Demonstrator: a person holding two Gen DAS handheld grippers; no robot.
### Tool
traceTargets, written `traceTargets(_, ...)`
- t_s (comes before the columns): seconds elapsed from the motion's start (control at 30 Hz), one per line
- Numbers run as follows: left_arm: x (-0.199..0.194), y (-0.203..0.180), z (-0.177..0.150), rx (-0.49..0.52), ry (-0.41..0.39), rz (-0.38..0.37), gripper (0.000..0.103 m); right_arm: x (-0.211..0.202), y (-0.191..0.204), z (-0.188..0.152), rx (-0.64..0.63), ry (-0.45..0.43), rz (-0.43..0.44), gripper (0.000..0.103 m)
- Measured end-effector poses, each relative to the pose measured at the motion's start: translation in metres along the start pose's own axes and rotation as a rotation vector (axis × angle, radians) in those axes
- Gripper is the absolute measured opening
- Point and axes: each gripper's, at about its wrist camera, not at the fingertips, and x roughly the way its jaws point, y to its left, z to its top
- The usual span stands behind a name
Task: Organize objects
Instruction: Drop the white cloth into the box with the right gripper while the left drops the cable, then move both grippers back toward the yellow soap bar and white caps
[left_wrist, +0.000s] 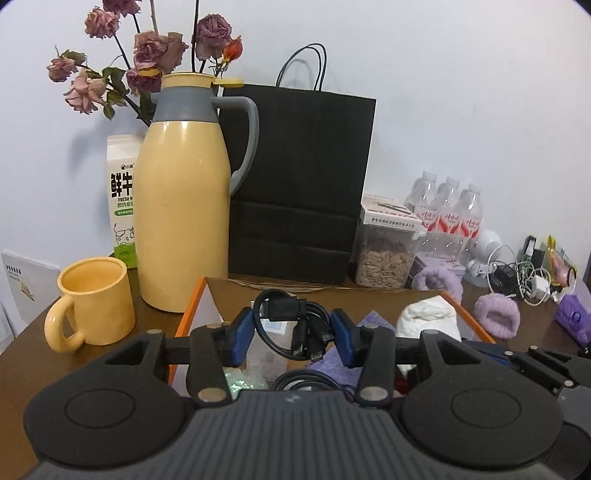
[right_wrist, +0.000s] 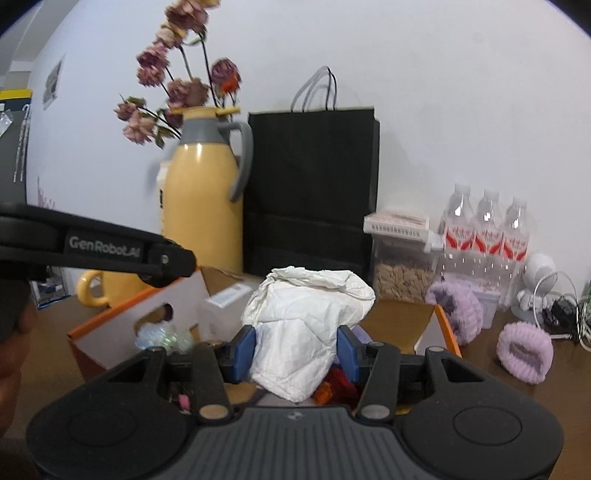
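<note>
My left gripper (left_wrist: 293, 334) is shut on a bundle of black cables (left_wrist: 295, 321) and holds it above an open cardboard box with orange edges (left_wrist: 190, 306). My right gripper (right_wrist: 297, 354) is shut on a crumpled white cloth (right_wrist: 306, 314) over the same box (right_wrist: 110, 317). The white cloth also shows in the left wrist view (left_wrist: 428, 319), at the box's right side. The box holds purple fabric (left_wrist: 340, 365), a shiny wrapper (right_wrist: 162, 334) and red items (right_wrist: 338, 386). The left gripper's arm (right_wrist: 103, 249) crosses the left of the right wrist view.
A yellow thermos (left_wrist: 184, 206), yellow mug (left_wrist: 94, 302), milk carton (left_wrist: 122, 199) and dried roses stand at the back left. A black paper bag (left_wrist: 299, 184), seed jar (left_wrist: 384, 247) and water bottles (left_wrist: 447, 218) stand behind. Purple fuzzy bands (left_wrist: 496, 315) and tangled chargers (left_wrist: 524, 277) lie right.
</note>
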Motion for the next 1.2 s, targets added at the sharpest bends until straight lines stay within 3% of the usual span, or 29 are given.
traceTargets(0.07,0.003,0.000,-0.002,0.016,0.003,-0.007,0.046,0.004,-0.003,-0.001,0.004,0.013,0.000,0.048)
traceTargets(0.17,0.006,-0.001,-0.005,0.029,0.010,-0.011,0.051,0.006,-0.005,-0.004,-0.002,0.033,0.003,0.063)
traceTargets(0.23,0.006,-0.001,-0.007,0.027,0.006,-0.017,0.074,0.005,-0.004,-0.006,-0.001,0.032,0.000,0.074)
traceTargets(0.27,0.005,0.000,-0.008,0.017,-0.006,-0.016,0.101,0.005,-0.003,-0.007,-0.007,0.035,-0.004,0.078)
traceTargets(0.3,0.003,0.002,-0.009,0.006,-0.029,-0.010,0.103,0.004,-0.003,-0.007,-0.009,0.034,-0.004,0.088)
traceTargets(0.33,0.001,0.002,-0.009,-0.006,-0.053,-0.003,0.103,0.002,-0.002,-0.007,-0.009,0.029,0.007,0.097)
traceTargets(0.4,0.000,0.002,-0.009,-0.012,-0.052,0.008,0.103,-0.002,0.000,-0.007,-0.016,0.018,-0.002,0.103)
traceTargets(1.2,-0.048,0.005,-0.019,-0.008,-0.094,0.008,0.103,-0.044,0.013,-0.012,-0.068,-0.032,-0.073,0.103)
